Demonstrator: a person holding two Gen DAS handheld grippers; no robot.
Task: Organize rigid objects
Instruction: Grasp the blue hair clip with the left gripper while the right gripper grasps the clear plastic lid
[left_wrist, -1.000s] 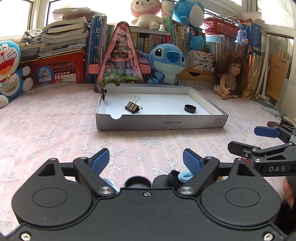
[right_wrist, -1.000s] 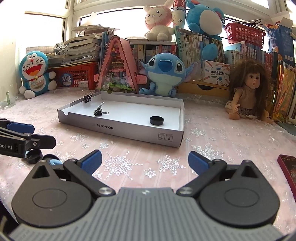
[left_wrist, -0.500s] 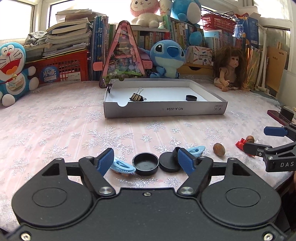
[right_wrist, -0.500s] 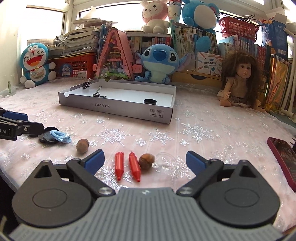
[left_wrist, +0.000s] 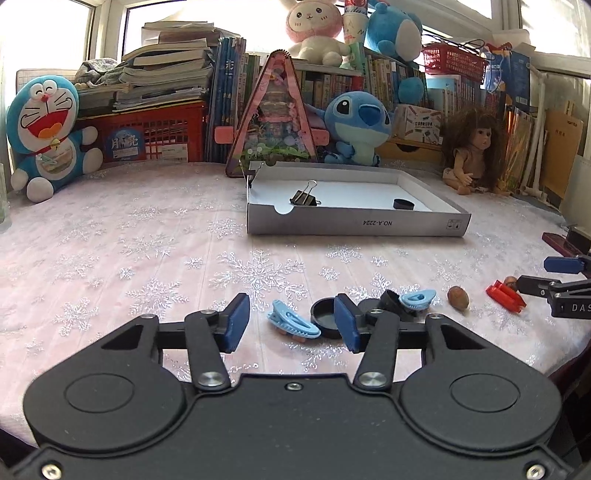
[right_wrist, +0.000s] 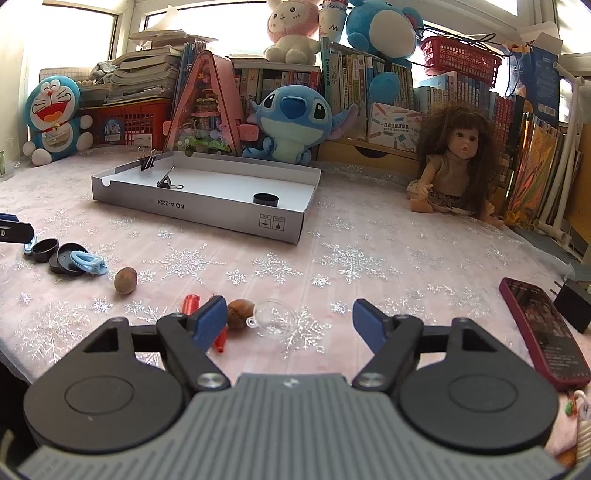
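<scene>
A: Step? Where's the stuff?

B: Pick phase. Tray (left_wrist: 354, 227) holds two binder clips (left_wrist: 306, 197) and one black cap (left_wrist: 403, 204); the rest lies loose on the cloth in front of the tray.

A: Tongs?

B: Left gripper (left_wrist: 291, 325) jaws are closing, nothing clamped yet; a blue clip (left_wrist: 293, 324) lies between the pads. Right gripper (right_wrist: 290, 320) is also closing, wider apart, with a nut (right_wrist: 240, 313) and a clear ball (right_wrist: 275, 317) in the gap, neither touched.

A: Next move?

B: My guess: left drops onto the clip and squeezes, then carries it to the tray. Right must choose nut or ball.

A: Count loose?

B: Two blue clips, three black caps I think, two nuts, two red pieces (left_wrist: 505, 295), one clear ball.
</scene>
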